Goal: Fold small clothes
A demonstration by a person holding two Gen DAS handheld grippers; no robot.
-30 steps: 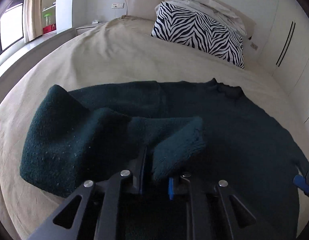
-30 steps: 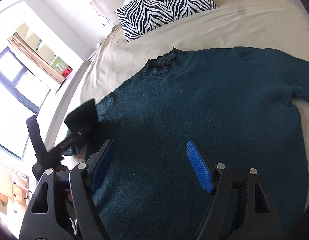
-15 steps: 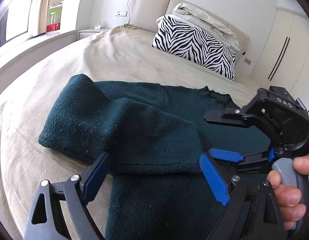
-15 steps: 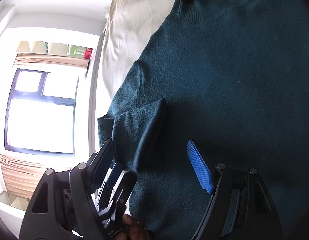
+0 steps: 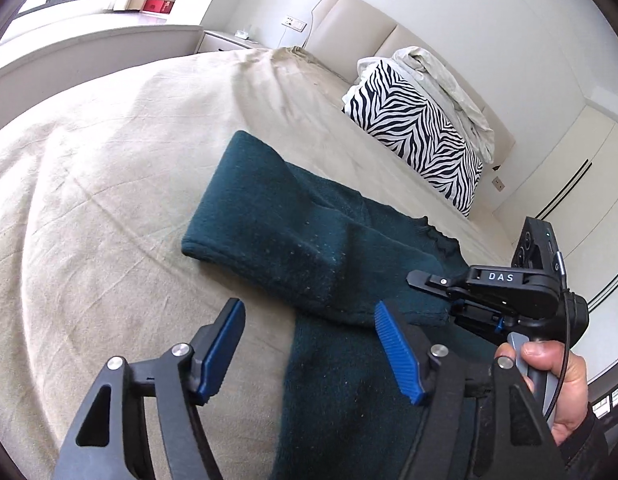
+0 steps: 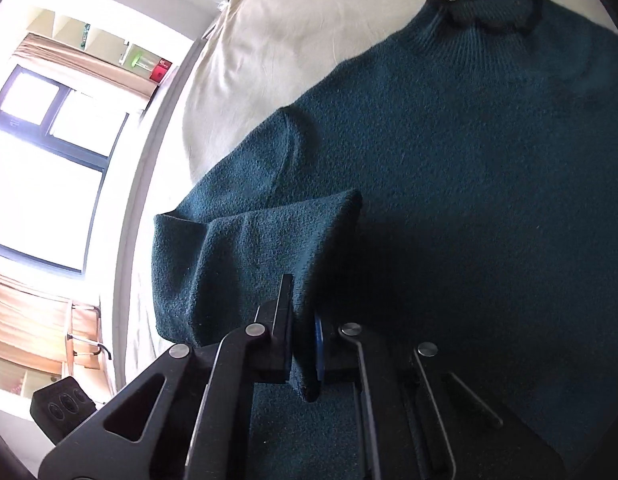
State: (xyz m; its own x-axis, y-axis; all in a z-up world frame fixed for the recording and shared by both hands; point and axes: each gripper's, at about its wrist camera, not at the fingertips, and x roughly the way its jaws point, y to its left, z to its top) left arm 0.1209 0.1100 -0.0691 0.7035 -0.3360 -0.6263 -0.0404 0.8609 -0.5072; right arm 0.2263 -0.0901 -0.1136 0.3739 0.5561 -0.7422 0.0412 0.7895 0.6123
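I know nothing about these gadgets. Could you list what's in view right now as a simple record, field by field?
Garment: dark green sweater spread on the bed
Sleeve: folded sleeve lies across the sweater body
Left gripper: open, nothing between its blue pads; jaws have just been closing a little
Right gripper: has just closed, pinching the sleeve's end
Person: hand gripping the right gripper's handle
Background: zebra pillow by the headboard

Bright window [image 6: 49, 160] daylight, sharp, fisheye-warped edges.
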